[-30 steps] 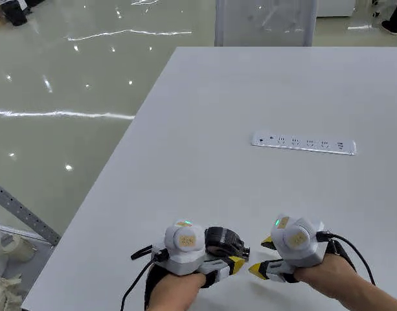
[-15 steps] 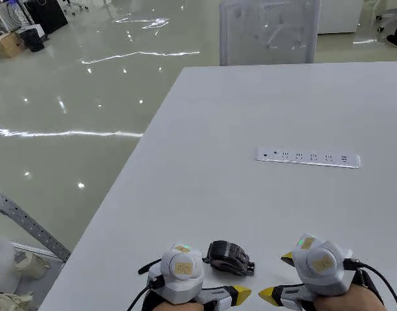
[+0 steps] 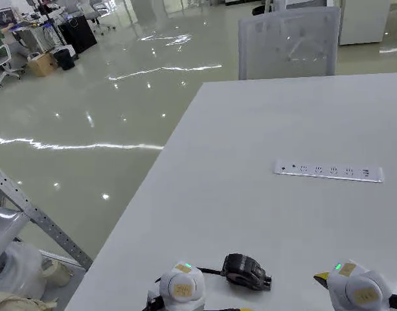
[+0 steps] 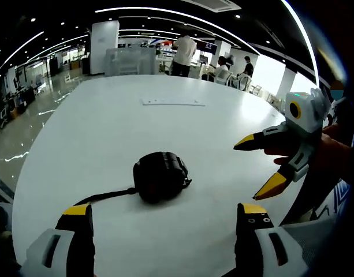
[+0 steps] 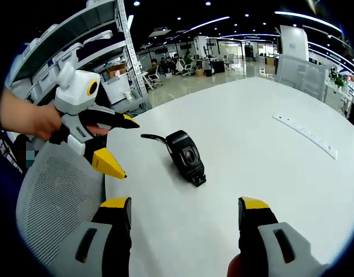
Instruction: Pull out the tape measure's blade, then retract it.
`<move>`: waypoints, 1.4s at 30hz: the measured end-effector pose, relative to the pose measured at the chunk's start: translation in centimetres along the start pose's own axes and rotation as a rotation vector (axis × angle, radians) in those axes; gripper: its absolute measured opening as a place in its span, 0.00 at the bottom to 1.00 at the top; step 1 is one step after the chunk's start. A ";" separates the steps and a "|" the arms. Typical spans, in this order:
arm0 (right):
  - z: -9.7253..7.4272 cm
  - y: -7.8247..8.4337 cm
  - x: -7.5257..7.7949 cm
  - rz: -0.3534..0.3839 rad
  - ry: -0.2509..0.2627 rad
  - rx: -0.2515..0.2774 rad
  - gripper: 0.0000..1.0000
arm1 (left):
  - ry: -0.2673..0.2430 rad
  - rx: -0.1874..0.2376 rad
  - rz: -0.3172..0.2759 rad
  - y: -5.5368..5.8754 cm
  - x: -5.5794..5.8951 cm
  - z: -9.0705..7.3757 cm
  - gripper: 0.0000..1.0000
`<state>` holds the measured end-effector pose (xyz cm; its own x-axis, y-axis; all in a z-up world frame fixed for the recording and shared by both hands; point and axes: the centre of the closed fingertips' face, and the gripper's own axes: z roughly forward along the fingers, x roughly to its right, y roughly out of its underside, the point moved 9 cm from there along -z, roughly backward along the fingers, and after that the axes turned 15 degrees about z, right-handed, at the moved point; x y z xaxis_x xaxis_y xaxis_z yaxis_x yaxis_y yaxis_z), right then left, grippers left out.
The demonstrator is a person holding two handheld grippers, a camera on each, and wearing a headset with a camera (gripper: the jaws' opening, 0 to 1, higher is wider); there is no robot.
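The head camera stands high over the near edge of the table (image 3: pixel 263 129), looking forward and down toward the far edge. The tape measure (image 3: pixel 247 270) sits low in its frame, the power strip (image 3: pixel 328 172) farther out. The left gripper view is low and close above the near edge, facing the same way, with the right gripper (image 4: pixel 252 170) at its right. The right gripper view, equally low, faces slantwise toward the left edge, catching the left gripper (image 5: pixel 127 149). All three share the tape measure and power strip.

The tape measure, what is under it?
The black tape measure lies straight on the white table. Nothing else shows beneath it. The spot right under it is covered by its own body.
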<state>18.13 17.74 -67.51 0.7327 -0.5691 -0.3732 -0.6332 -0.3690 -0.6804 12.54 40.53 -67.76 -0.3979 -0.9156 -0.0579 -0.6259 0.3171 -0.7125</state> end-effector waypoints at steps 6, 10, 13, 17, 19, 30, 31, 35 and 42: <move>-1.3 0.1 -0.6 0.017 0.005 0.011 0.79 | 0.011 0.008 0.026 0.2 0.2 -1.6 1.00; -2.4 0.1 -1.1 0.016 0.020 0.019 0.83 | 0.026 0.022 0.053 -0.1 0.4 -2.6 1.00; -3.3 0.0 -1.4 0.010 0.035 0.028 0.84 | 0.036 0.038 0.066 -0.4 0.4 -3.3 1.00; -4.5 0.1 -1.8 0.008 0.055 0.033 0.87 | 0.051 0.060 0.074 -0.6 0.5 -4.1 1.00; -5.2 0.2 -2.2 0.011 0.065 0.034 0.89 | 0.062 0.075 0.074 -0.6 0.5 -4.5 1.00; -7.6 1.0 -4.3 0.023 0.110 0.045 0.96 | 0.100 0.096 0.090 1.0 0.4 -6.5 1.00; -7.7 1.0 -4.5 0.024 0.112 0.046 0.97 | 0.104 0.096 0.093 1.1 0.4 -6.7 1.00; -8.2 1.1 -5.4 0.025 0.125 0.054 0.99 | 0.112 0.101 0.112 1.5 0.3 -7.7 1.00; -9.1 1.4 -6.4 0.025 0.148 0.058 1.00 | 0.108 0.121 0.125 1.9 -0.2 -9.2 1.00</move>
<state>10.30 14.15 -60.39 0.6695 -0.6810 -0.2967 -0.6322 -0.3127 -0.7089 5.30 43.59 -62.70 -0.5412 -0.8370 -0.0808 -0.4842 0.3888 -0.7838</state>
